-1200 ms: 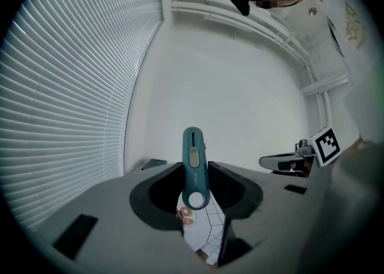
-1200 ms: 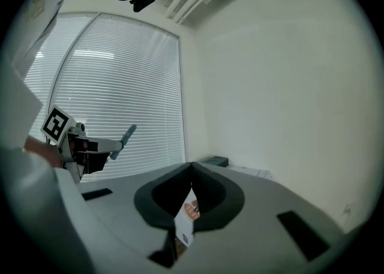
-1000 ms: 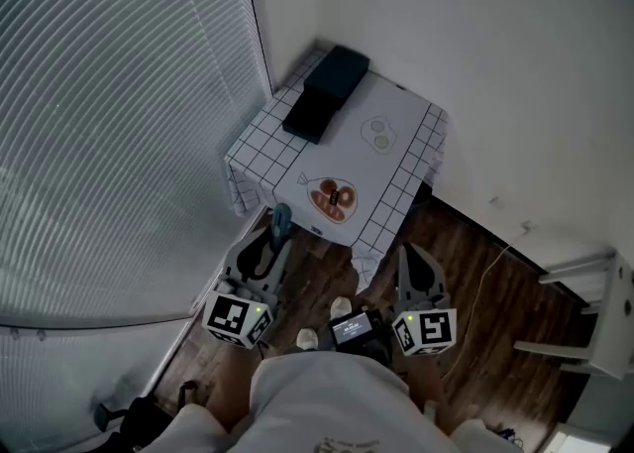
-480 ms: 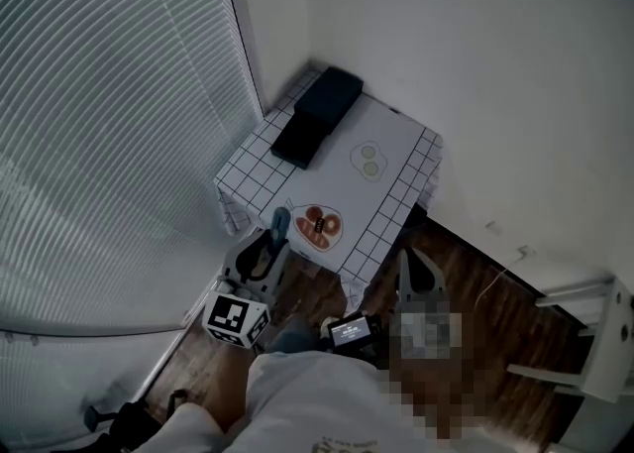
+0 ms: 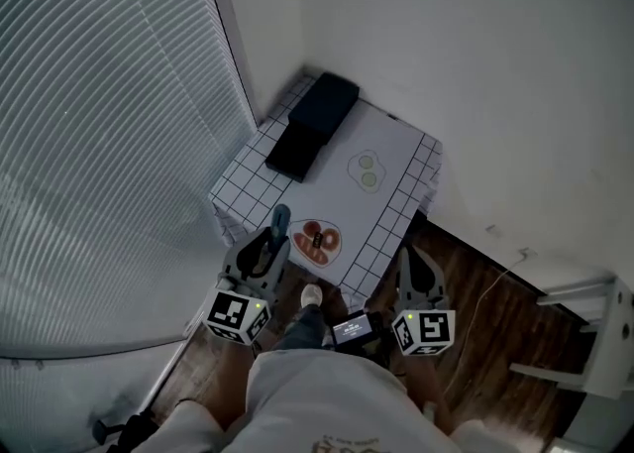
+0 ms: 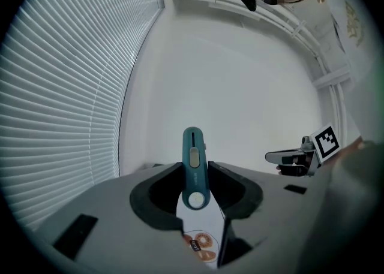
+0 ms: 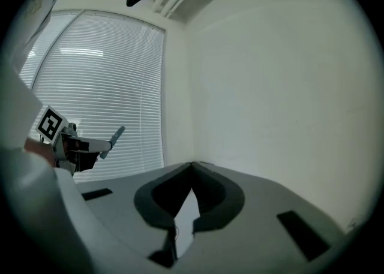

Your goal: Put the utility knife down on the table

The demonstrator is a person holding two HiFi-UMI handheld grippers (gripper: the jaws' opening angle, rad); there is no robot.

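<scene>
My left gripper [image 5: 275, 239] is shut on a teal utility knife [image 5: 280, 219], which sticks out past the jaw tips over the near edge of the small table [image 5: 396, 159] with a checked cloth. In the left gripper view the knife [image 6: 193, 168] stands clamped between both jaws, above a plate of orange food [image 6: 201, 244]. My right gripper [image 5: 404, 256] hangs at the table's near right corner, above the floor, with its jaw tips touching and nothing in them. In the right gripper view the jaws [image 7: 192, 165] meet at a point, and the left gripper [image 7: 78, 144] shows with the knife [image 7: 114, 137].
On the table lie a black box [image 5: 312, 124], two pale green slices [image 5: 365, 169] and the plate of orange food [image 5: 315, 241]. Window blinds [image 5: 109, 144] close the left side and a white wall the back. A white frame [image 5: 594, 332] and a cable [image 5: 490, 273] are on the wooden floor at right.
Both grippers have moved forward to the table's near edge, so the knife tip now hangs over the cloth beside the plate. The left grip on the knife is unchanged.
</scene>
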